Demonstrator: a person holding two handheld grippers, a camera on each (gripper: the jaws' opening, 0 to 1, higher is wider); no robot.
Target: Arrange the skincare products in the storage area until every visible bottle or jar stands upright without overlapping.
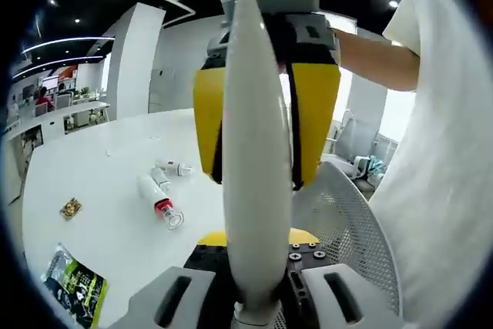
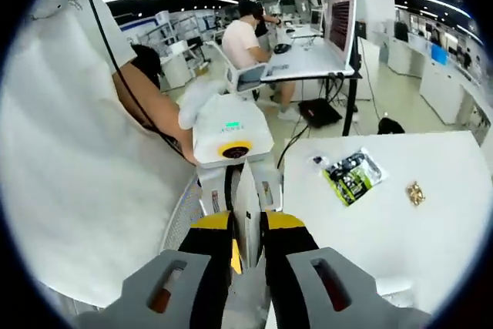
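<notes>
- Left gripper view: a tall white bottle [image 1: 254, 113] runs up the middle, off the tabletop [image 1: 115, 159], in the air beside a mesh chair [image 1: 350, 229] just past the tabletop's near edge.
- My right tongs [image 1: 258, 179] face this camera, yellow pads clamped on either side of the bottle. The right gripper view agrees: the pads are drawn in narrow with the white body between them.
- My left tongs [image 1: 258, 298] sit under the bottle's lower end, their grey jaws set apart on either side. I cannot tell whether they pinch it or only bracket it.
- On the tabletop, toward its middle, a red-capped tube [image 1: 158, 194] and a small bottle [image 1: 173, 167] lie on their sides, close together. A gold trinket [image 1: 71, 207] and a green packet [image 1: 73, 290] lie nearer the left edge.
- Step in hand, as I judge it: the bottle is being steadied between both tongs before placing.
- Next move calls for bringing it over a bare stretch of tabletop, base down, well apart from the two lying pieces, and loosening the grip only once the base sits flat. Those two still need standing up.
</notes>
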